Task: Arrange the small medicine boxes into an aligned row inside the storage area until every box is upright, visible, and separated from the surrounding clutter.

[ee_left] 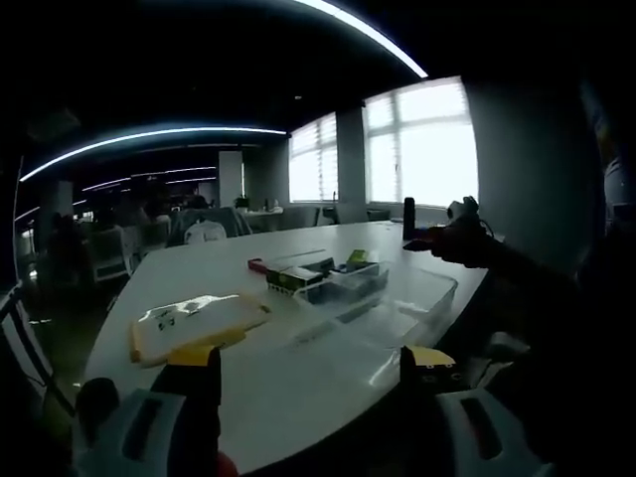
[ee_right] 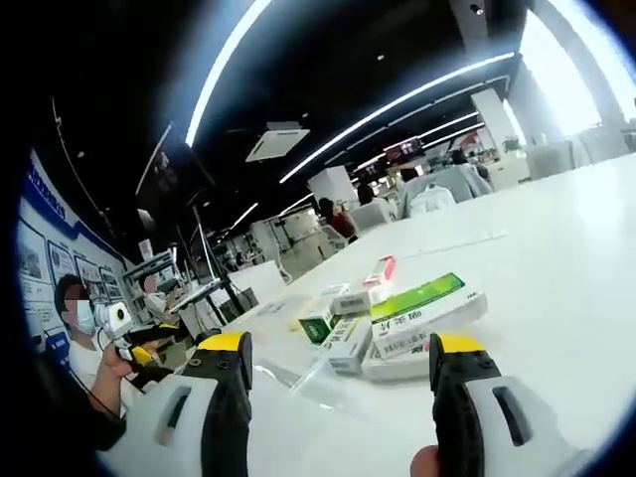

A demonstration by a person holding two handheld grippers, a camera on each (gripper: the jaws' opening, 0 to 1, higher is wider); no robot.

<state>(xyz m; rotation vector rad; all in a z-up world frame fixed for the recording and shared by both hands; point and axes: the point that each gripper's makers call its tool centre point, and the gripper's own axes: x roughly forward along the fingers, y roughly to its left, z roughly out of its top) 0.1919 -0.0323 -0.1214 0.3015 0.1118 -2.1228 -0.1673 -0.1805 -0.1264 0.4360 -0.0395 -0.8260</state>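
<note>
Clear plastic forms the storage tray point(ee_left: 417, 298) on the white table point(ee_left: 298, 368), and the medicine boxes point(ee_right: 397, 318) lie heaped at its edge, flat and crossing one another, none upright. Judging by this, the row is not begun. The largest green-and-white box point(ee_right: 422, 310) lies flat, its long axis slanting up to the right in the right gripper view. The left gripper point(ee_left: 310, 370) and right gripper point(ee_right: 343, 363) both stand wide and empty, short of the pile.

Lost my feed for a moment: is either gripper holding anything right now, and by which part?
Nothing is held. The left gripper and right gripper are both open, short of the medicine boxes.
</note>
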